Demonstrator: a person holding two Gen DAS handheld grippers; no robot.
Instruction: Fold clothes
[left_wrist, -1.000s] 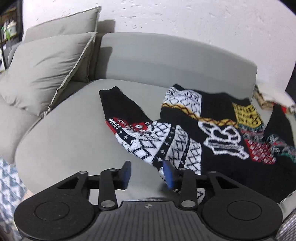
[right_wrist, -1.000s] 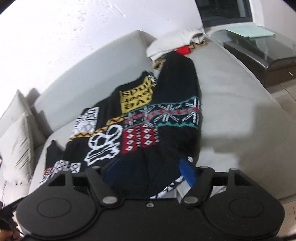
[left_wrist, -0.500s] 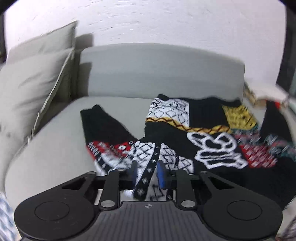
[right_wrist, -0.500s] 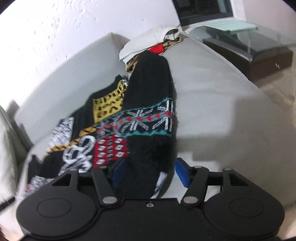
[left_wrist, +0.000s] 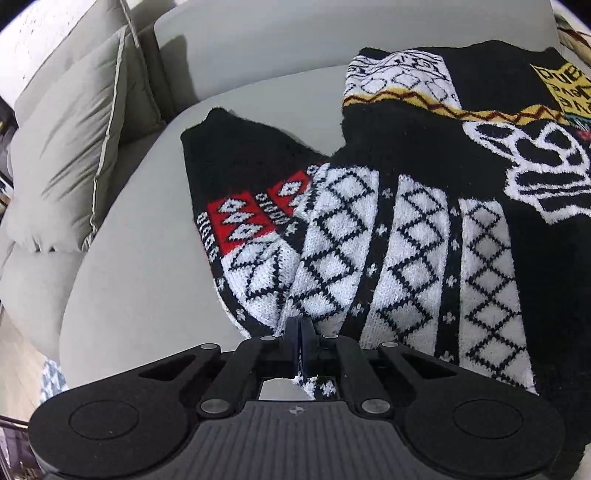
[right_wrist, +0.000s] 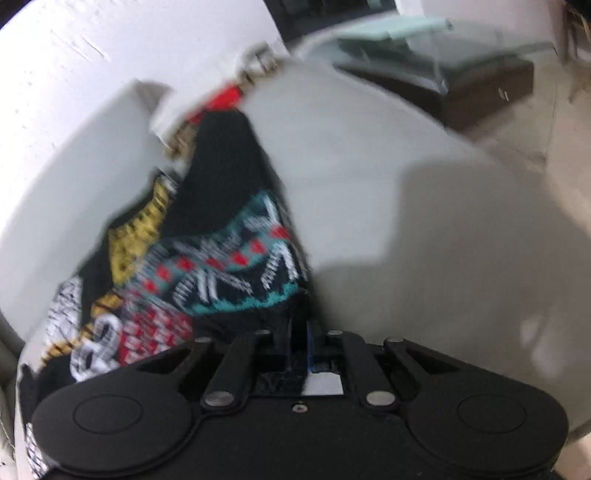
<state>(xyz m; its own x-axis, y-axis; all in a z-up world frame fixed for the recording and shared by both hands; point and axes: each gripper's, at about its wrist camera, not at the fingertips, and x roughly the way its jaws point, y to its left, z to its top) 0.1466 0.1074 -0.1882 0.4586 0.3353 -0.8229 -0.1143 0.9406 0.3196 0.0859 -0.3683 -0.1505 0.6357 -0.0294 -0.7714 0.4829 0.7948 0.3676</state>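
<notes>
A black knitted sweater (left_wrist: 417, 229) with white diamond, red and yellow patterns lies spread on the grey sofa seat (left_wrist: 147, 280). Its left sleeve (left_wrist: 236, 184) points toward the cushions. My left gripper (left_wrist: 300, 328) is shut on the sweater's near white-patterned hem. In the blurred right wrist view the same sweater (right_wrist: 221, 251) shows its teal and red band. My right gripper (right_wrist: 298, 332) is shut on the black near edge of the sweater, the cloth bunched between its fingers.
Grey cushions (left_wrist: 70, 147) lean at the sofa's left end, the backrest (left_wrist: 295, 44) behind the sweater. A pile of other clothes (right_wrist: 229, 85) sits at the far end of the seat. A dark low table with a glass top (right_wrist: 461, 74) stands beyond the sofa.
Both grippers went from open to shut, each closing on the sweater's near edge. The left gripper moved forward and down onto the hem; the right view is now moving and blurred.
</notes>
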